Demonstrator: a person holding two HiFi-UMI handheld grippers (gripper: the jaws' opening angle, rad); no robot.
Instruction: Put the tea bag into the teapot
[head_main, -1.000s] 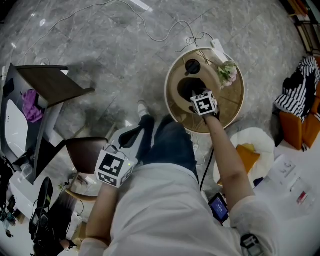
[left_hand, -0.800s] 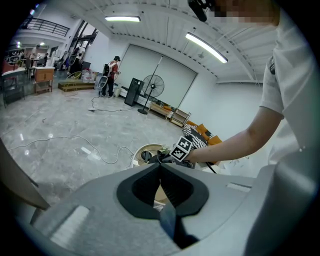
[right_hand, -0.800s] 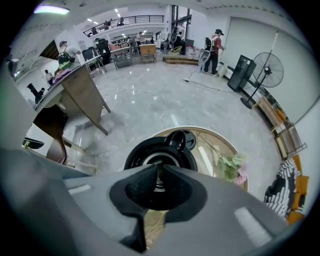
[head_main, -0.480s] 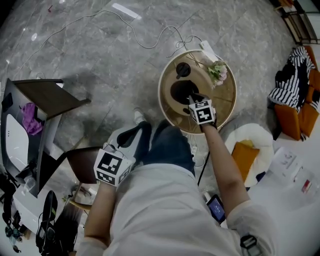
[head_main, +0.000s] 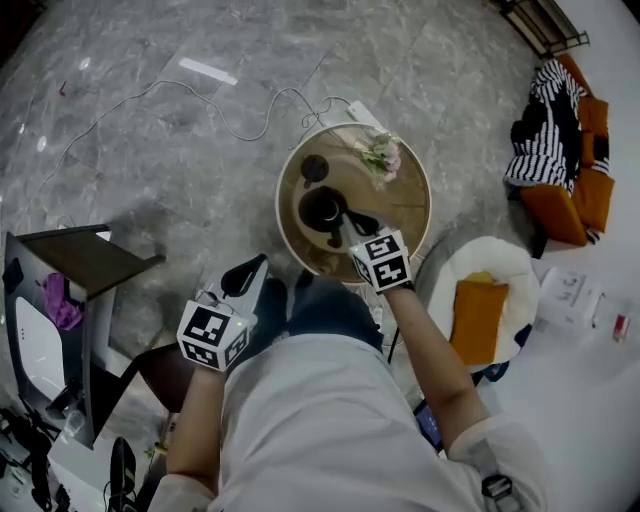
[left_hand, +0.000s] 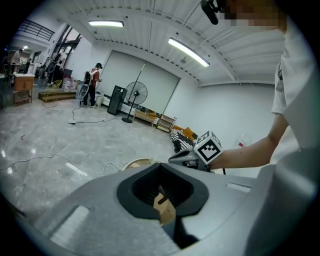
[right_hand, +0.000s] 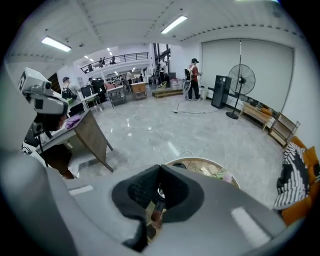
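Note:
A black teapot (head_main: 322, 208) stands open on the round wooden table (head_main: 400, 215), its lid (head_main: 313, 168) lying apart behind it. No tea bag shows in any view. My right gripper (head_main: 350, 225) hovers just beside the teapot, over the table's near side. Its jaws have just been closing and now stand shut, with nothing seen between them. Its own view (right_hand: 159, 194) looks down past the table (right_hand: 202, 166). My left gripper (head_main: 245, 275) hangs off the table near the person's leg, jaws together and empty; its view (left_hand: 161, 194) catches the right gripper (left_hand: 174, 159).
Pink flowers (head_main: 380, 155) lie at the table's far edge. A white cable (head_main: 200, 110) snakes over the marble floor. A white cushion with an orange pad (head_main: 478, 305) sits to the right, a dark side table (head_main: 85, 262) to the left, striped clothing (head_main: 545, 130) beyond.
My right gripper has lifted and drawn back from over the teapot's mouth toward the table's near edge. My left gripper has risen a little. The head view has swung, shifting the table leftward.

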